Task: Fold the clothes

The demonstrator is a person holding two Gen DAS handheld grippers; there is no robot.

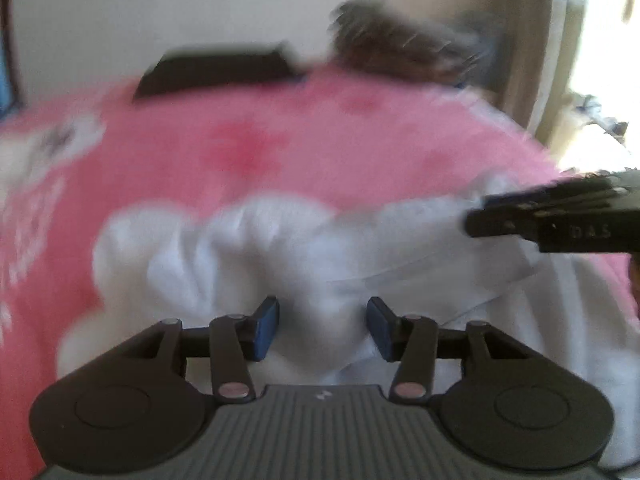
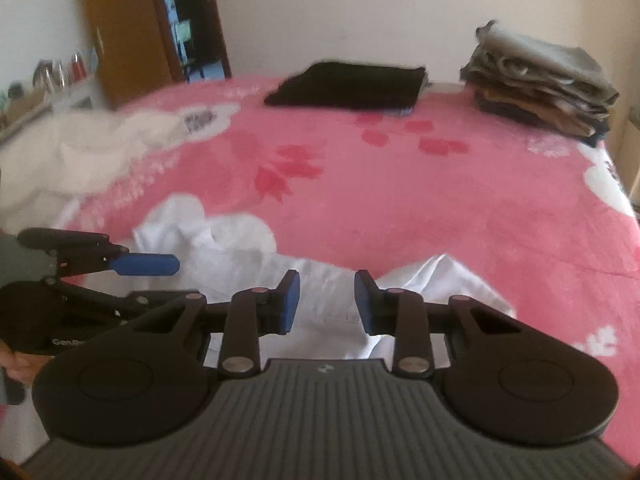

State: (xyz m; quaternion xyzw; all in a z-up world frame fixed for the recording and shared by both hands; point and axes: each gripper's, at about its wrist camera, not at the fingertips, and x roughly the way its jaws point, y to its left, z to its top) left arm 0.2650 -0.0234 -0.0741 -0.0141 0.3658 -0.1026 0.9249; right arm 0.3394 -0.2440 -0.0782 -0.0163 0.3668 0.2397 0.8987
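- Both grippers hang over the white garment (image 2: 256, 264), which lies crumpled on the pink blanket (image 2: 440, 208) just ahead of the fingers.
- Left gripper (image 1: 323, 328) and right gripper (image 2: 327, 302) stand wide open; neither holds cloth.
- Risk, I think: closing on a bunched ridge would catch several layers and fold in the wrinkles.
- Its long axis runs across the fingers, side to side; which end is the collar I cannot tell.

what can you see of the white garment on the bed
The white garment is thin, woven-looking cloth, crumpled and unfolded, with bunched folds at one end and a flatter panel at the other. It lies on the pink blanket at the near edge of the bed. Both the left gripper and right gripper hang open just over it; neither visibly grips it.
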